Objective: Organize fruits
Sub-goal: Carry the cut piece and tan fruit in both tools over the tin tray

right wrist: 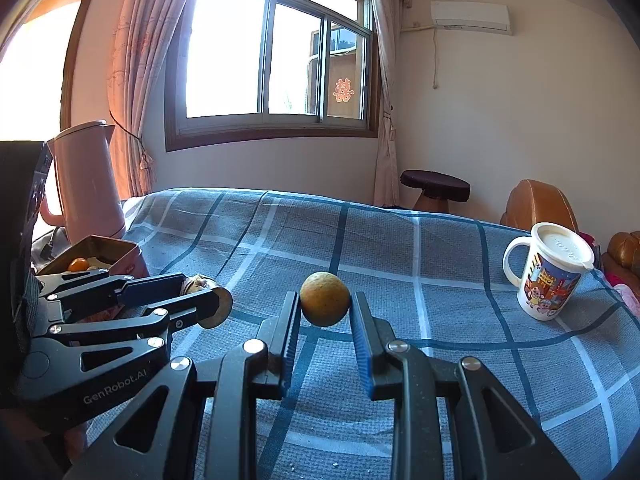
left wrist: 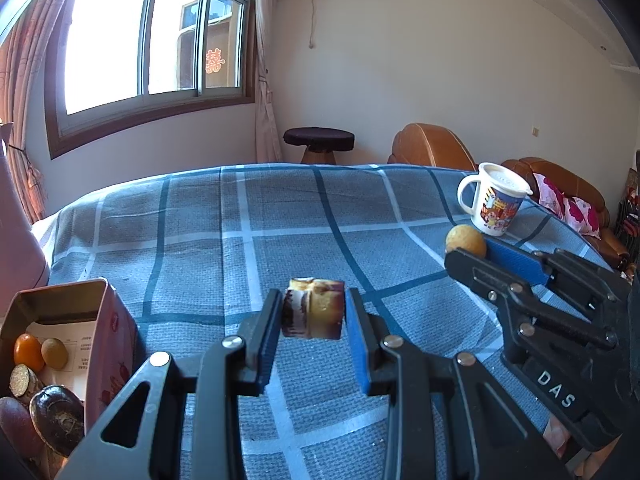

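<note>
Fruits: 1 round, rough-skinned orange (right wrist: 325,299) clamped in right gripper (right wrist: 325,312), 1 blocky brown-yellow cut chunk (left wrist: 313,308) clamped in left gripper (left wrist: 313,320), both above checked cloth (left wrist: 200,220), approx 5 more in open metal tin (left wrist: 60,292).

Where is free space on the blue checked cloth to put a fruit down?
The wide middle of the checked cloth, between the tin box and the cartoon mug, is bare. The tin box already holds several fruits, and the left gripper crowds the space beside it.
</note>
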Demonstrator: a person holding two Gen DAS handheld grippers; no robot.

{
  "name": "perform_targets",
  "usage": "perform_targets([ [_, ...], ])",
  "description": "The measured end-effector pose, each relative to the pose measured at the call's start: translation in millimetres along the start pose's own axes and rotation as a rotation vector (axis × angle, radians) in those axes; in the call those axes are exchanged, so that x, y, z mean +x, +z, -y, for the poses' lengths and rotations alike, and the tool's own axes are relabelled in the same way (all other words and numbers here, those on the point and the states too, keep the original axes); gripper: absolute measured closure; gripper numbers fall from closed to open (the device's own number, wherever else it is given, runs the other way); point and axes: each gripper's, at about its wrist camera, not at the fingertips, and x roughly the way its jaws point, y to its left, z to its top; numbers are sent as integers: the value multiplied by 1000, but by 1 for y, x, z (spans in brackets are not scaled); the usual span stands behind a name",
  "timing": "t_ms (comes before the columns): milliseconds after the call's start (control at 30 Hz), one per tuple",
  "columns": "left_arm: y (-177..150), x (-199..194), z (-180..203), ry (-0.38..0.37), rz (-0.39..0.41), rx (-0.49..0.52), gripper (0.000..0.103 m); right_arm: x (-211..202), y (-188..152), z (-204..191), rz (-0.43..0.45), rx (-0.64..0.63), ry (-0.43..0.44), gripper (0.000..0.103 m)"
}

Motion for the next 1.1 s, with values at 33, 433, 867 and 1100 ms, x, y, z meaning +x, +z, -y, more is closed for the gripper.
perform_targets([
  [33, 0, -1, 0, 2, 6, 0, 70, -1, 0, 0, 4, -1, -1, 76],
  [433, -4, -14, 5, 26, 60, 23, 70, -8, -1, -3, 38, -13, -5, 76],
  [867, -8, -29, 4, 46, 103, 26, 70, -17, -3, -7, 76, -31, -10, 76],
  [1100, -9, -35, 4, 51, 115, 23, 70, -23, -4, -10, 94, -39, -8, 76],
])
